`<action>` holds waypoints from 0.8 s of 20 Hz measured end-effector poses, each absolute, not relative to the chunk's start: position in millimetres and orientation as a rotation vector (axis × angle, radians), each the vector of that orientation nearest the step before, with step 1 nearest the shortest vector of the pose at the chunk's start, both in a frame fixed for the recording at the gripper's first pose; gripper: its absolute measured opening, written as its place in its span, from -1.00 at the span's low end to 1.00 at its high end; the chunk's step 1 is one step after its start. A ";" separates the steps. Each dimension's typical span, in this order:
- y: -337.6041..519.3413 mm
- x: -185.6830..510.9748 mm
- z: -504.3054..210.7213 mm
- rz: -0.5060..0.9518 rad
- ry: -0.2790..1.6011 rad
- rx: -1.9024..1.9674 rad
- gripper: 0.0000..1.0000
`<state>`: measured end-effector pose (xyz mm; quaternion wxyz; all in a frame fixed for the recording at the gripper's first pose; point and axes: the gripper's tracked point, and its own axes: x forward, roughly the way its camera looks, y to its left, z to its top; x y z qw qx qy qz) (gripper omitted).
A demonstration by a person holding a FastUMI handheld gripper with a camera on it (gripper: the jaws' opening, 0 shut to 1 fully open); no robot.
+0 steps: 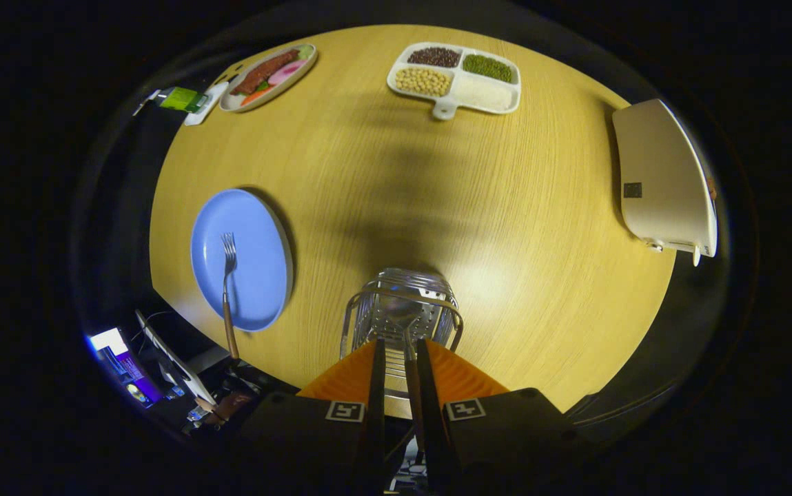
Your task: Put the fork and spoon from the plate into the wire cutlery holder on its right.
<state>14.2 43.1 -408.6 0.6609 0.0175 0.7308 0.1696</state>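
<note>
Gripper [400,342] held over the near edge of the table [382,172], directly above the wire holder [402,293].

- Fingers drawn close, a narrow gap left between them. A thin handle, judged to be the spoon [409,365], is seen in that gap, lying against the right finger and running down toward the holder. Whether the left finger also presses on it cannot be told, so a pinch is not confirmed.
- Spoon's bowl end: seemingly inside or just above the holder's basket, but blurred against the wires.
- Fork [228,275] still lying on the blue plate [258,234], tines away from the gripper, wooden handle overhanging the near rim. Plate lies left of the holder, just beside it.

Step judged in hand: lowering and releasing the spoon into the holder. Task roughly half done at best; fork untouched.

Notes for doing it well:
- Spoon to be kept upright and centred over the holder's opening, clear of the arched handle wire across the top.
- It should be lowered until the bowl is well inside before the fingers are parted; a drop from height may bounce it off the wires or tip the light holder.
- Fingers to be opened only slightly, then lifted straight up, so the handle is not dragged out.
- For the fork, the overhanging handle is the easiest part to be gripped.
</note>
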 end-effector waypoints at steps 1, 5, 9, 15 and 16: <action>44.1 19.6 -396.8 0.389 1.582 0.046 -0.37; 82.2 11.8 -345.0 0.449 1.413 0.126 -0.28; 149.7 -20.7 -333.2 0.520 1.394 0.198 -0.21; 248.0 -61.1 -374.0 0.563 1.451 0.225 -0.21; 258.6 -63.6 -382.6 0.551 1.460 0.223 -0.21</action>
